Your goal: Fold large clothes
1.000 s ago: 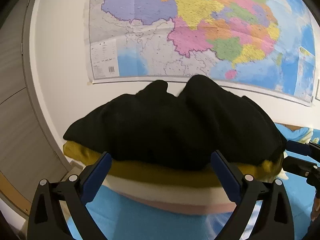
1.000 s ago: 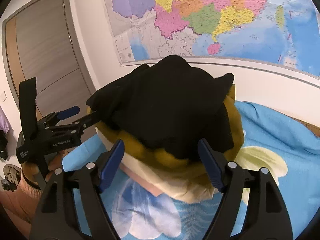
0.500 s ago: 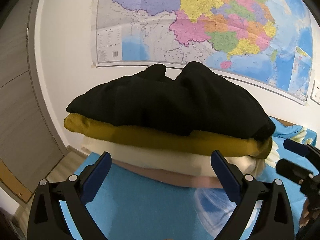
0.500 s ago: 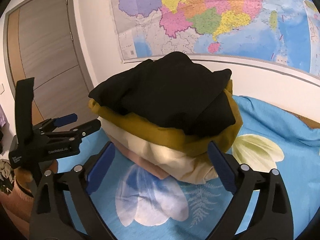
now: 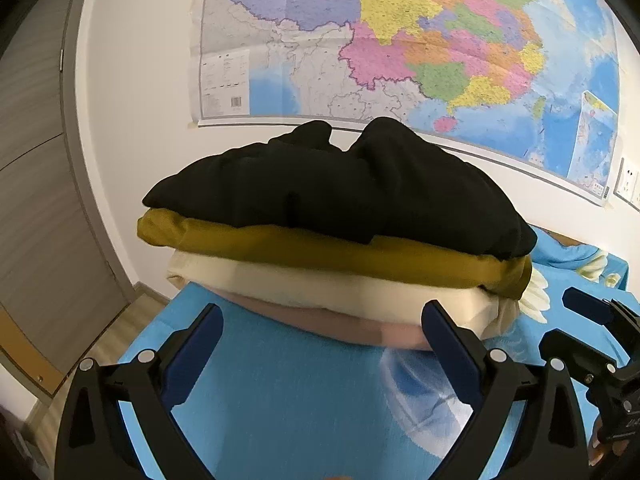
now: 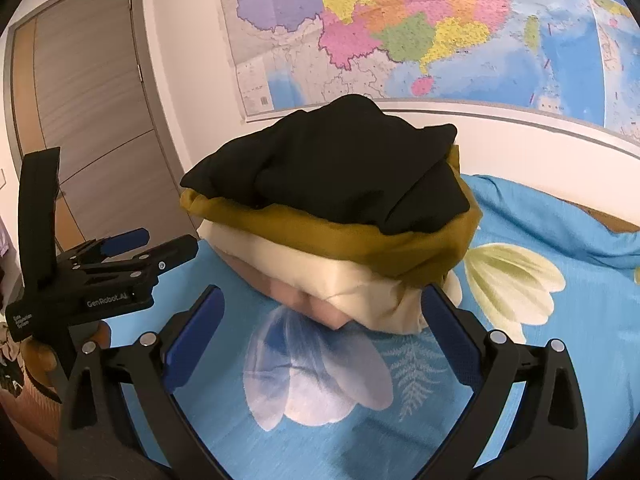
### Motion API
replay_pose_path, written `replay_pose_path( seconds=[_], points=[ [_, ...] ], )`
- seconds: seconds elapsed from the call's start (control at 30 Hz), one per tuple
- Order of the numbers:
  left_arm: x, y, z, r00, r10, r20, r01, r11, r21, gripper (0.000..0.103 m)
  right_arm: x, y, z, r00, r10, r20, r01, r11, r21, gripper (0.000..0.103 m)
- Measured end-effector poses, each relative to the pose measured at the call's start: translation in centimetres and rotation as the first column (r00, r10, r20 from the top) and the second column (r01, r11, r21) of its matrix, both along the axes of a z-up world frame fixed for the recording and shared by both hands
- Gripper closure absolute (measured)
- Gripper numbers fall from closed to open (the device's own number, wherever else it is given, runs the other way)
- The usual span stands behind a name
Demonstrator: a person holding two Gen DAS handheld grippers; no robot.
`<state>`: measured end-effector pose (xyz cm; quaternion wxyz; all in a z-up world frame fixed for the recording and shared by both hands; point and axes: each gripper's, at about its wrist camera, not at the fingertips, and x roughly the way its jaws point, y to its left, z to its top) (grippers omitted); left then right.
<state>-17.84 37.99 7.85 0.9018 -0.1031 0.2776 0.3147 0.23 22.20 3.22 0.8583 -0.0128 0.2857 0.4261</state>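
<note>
Both my tongs drew back from the folded stack (image 5: 336, 240), left tongs (image 5: 320, 344) gaping empty, right tongs (image 6: 322, 326) just opened wide, soft black, mustard, cream, pink layers resting on smooth blue floral bedsheet (image 6: 520, 380).

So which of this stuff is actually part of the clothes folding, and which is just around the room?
Part of the job:
- black garment, top of the stack
- mustard garment
- cream garment
- pink garment, at the bottom
- left tool and right tool, both open and empty

Just there:
- blue floral bedsheet
- wall map
- door
</note>
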Motion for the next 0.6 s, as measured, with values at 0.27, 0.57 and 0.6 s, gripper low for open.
replay_pose_path(
  seconds=[0.27, 0.57, 0.6],
  points=[
    [-0.7, -0.6, -0.3, 1.0, 0.003, -0.004, -0.003, 1.0, -0.004, 0.007, -0.7, -0.1, -0.2, 1.0, 0.013, 0.001, -0.013, 1.0, -0.001, 0.006],
    [-0.8, -1.0, -0.4, 1.0, -0.011, -0.007, 0.011, 1.0, -0.007, 0.007, -1.5, -0.3, -0.4, 1.0, 0.014, -0.004, -0.014, 1.0, 0.006, 0.006],
    [-0.9, -1.1, -0.4, 1.0, -0.009, -0.008, 0.009, 1.0, -0.007, 0.007, -1.6, -0.3, -0.4, 1.0, 0.017, -0.004, -0.017, 1.0, 0.006, 0.006]
  ],
)
